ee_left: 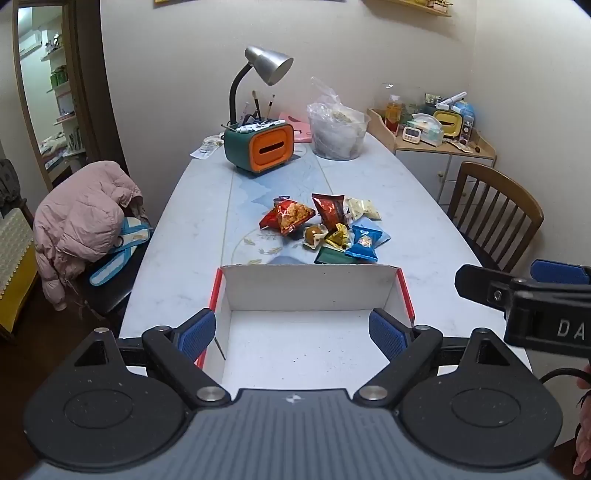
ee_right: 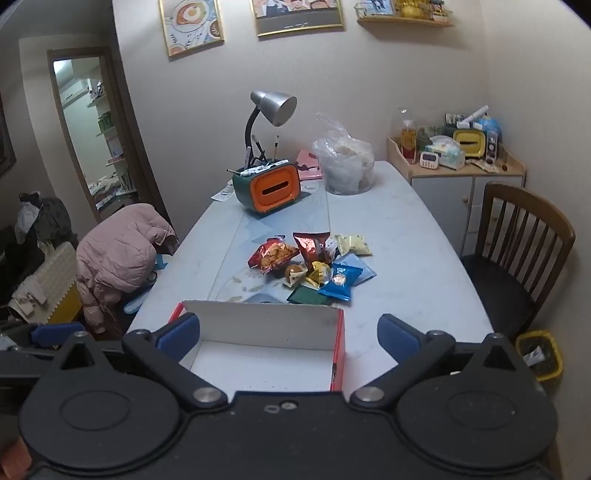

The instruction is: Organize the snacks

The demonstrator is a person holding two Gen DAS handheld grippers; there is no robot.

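With both the left hand-held gripper (ee_left: 291, 334) and the right hand-held gripper (ee_right: 290, 338) spread wide and empty, a reach over the cardboard box (ee_left: 310, 291) could snag its far wall and scatter the snack packets (ee_left: 325, 227) beyond.

A lived-in home dining room: ahead of the tool, a long bench (ee_right: 406, 236) flanked by a wooden chair (ee_right: 524, 240), a pink jacket (ee_right: 122, 254) draped opposite, framed food prints (ee_right: 192, 26) on the wall, a cluttered corner cabinet (ee_right: 458, 184).
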